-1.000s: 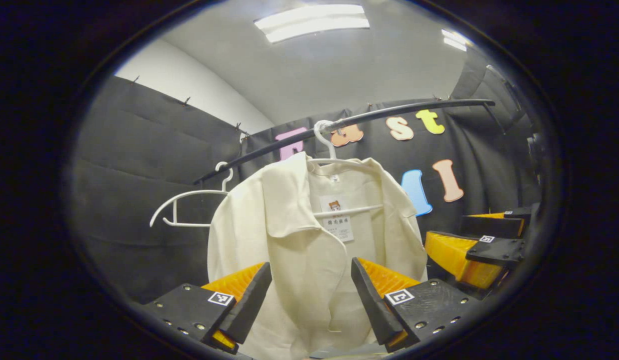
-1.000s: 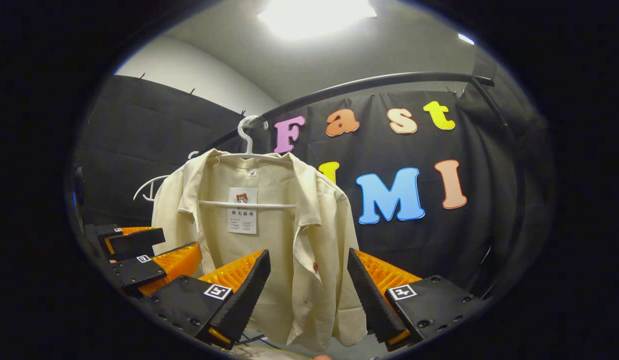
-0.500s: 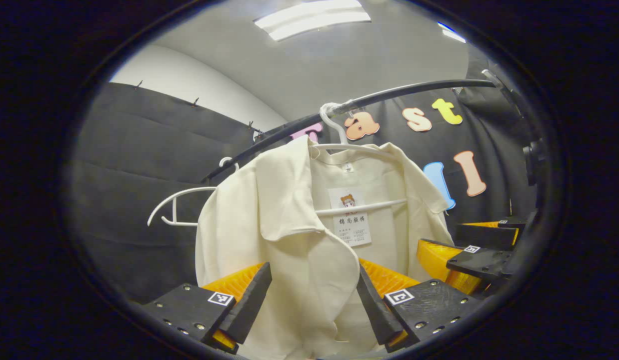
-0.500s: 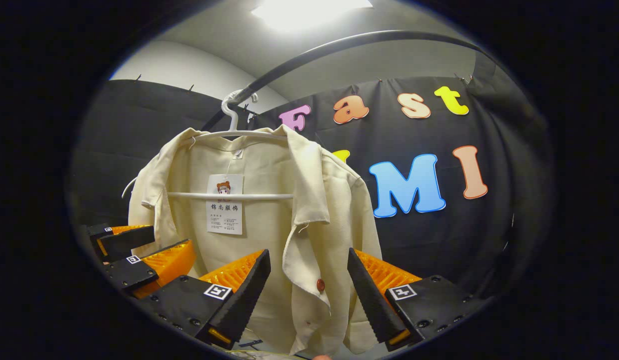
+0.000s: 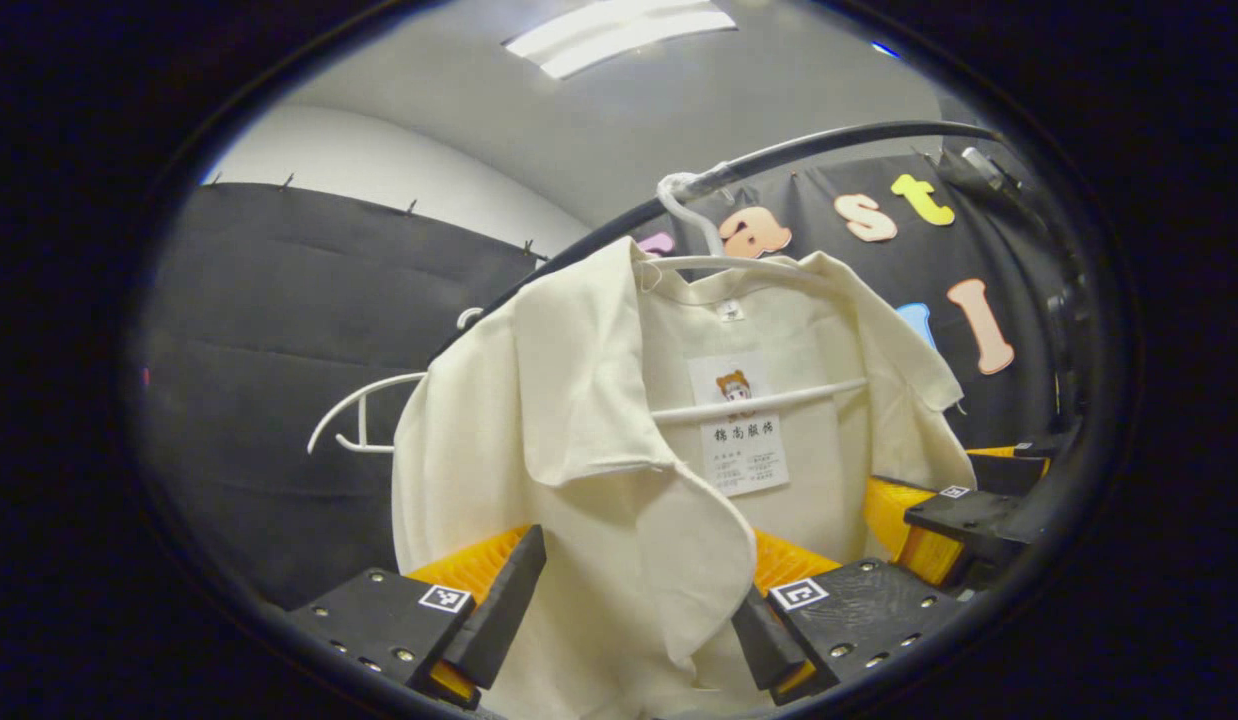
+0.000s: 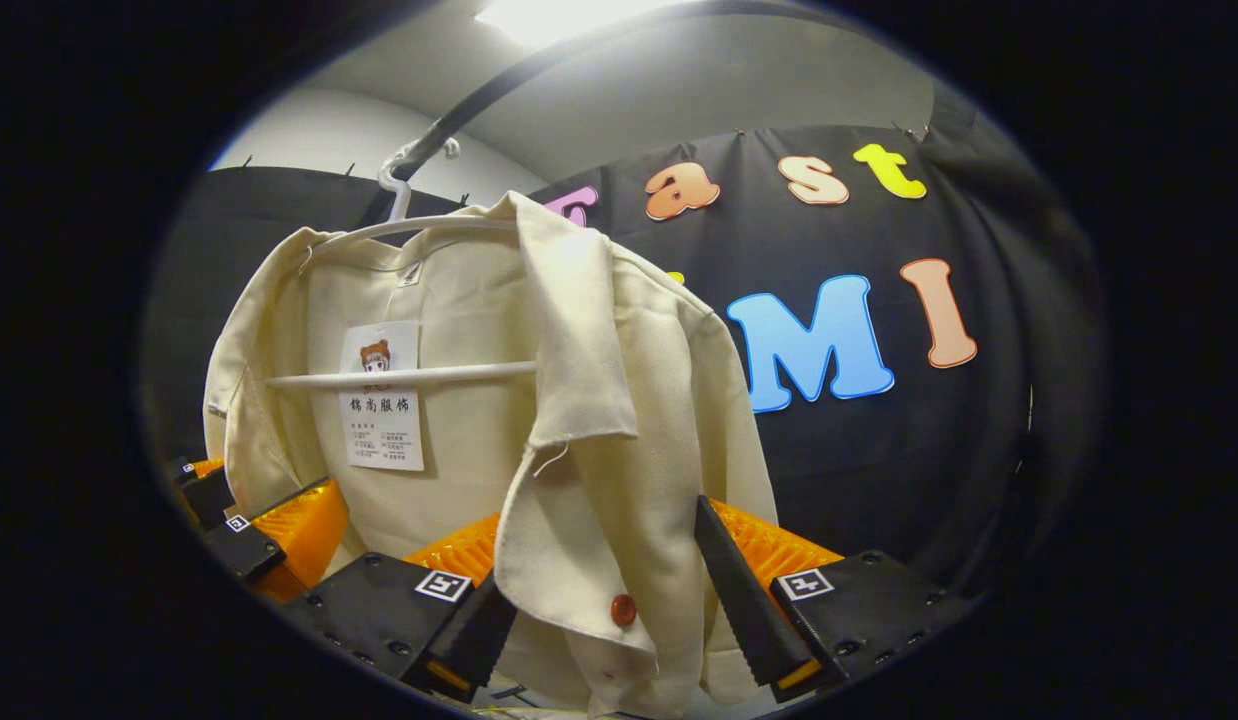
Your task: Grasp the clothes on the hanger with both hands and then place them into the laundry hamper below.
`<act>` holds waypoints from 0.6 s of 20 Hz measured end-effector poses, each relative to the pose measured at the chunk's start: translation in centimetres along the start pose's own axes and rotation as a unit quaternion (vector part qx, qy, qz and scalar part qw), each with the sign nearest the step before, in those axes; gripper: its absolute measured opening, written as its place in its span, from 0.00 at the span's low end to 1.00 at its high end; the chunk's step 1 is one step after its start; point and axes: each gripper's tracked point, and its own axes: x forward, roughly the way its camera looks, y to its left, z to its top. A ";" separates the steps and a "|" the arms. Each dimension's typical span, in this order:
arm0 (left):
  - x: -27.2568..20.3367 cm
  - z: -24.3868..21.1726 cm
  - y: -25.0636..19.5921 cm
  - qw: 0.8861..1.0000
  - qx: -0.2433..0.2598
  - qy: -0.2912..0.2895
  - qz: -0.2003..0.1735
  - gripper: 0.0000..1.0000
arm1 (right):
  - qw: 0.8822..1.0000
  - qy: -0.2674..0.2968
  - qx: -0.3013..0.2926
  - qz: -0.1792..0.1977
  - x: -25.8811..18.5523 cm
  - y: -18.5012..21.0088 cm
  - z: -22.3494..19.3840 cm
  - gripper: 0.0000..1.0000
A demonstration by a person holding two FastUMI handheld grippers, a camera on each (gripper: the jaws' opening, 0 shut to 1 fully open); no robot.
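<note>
Shirt (image 5: 599,470) between both open claws

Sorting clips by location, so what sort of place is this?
Likely an indoor recording booth set up as a laundry corner: black cloth walls, a dark clothes rail with white hangers, one holding a cream shirt, under a ceiling light.

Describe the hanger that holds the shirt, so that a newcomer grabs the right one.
Find the dark rail curving across the top of the booth. Two white hangers hook over it; the right one carries a cream shirt with a paper tag. The bare hanger beside it carries nothing.
</note>
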 end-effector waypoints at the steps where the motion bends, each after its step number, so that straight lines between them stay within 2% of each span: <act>1: 0.0 0.1 0.4 1.000 0.003 -0.002 0.012 0.91 | 1.000 0.003 0.002 0.000 0.2 0.1 0.0 0.94; 2: 0.1 0.2 0.5 1.000 0.001 -0.002 0.013 0.74 | 1.000 0.006 0.003 -0.003 0.5 0.1 0.0 0.85; 3: 0.2 -0.1 0.5 1.000 0.000 0.003 0.015 0.56 | 1.000 0.009 0.002 -0.007 0.8 0.1 0.0 0.80; 4: 0.4 -0.5 0.5 1.000 0.000 0.010 0.016 0.51 | 1.000 0.012 0.003 -0.010 0.9 0.1 0.1 0.70; 5: 0.5 -0.6 0.5 1.000 -0.001 0.014 0.016 0.51 | 1.000 0.016 0.002 -0.010 1.1 0.2 0.1 0.64; 6: 0.5 -0.8 0.6 1.000 -0.003 0.020 0.017 0.60 | 1.000 0.022 0.001 -0.007 1.3 0.5 0.0 0.54; 8: 0.5 -1.0 0.9 1.000 -0.006 0.024 0.019 0.55 | 1.000 0.028 0.000 -0.004 1.6 0.8 0.1 0.46; 10: 0.2 -0.8 1.5 1.000 -0.004 0.022 0.022 0.55 | 0.999 0.032 0.006 -0.005 1.8 0.6 0.1 0.46; 11: 0.2 -0.8 2.0 0.999 -0.006 0.021 0.033 0.30 | 0.999 0.030 0.007 -0.034 1.7 -0.4 0.2 0.39; 12: 0.3 -0.8 2.4 0.999 -0.007 0.021 0.038 0.24 | 0.998 0.027 0.010 -0.051 1.6 -1.2 0.5 0.16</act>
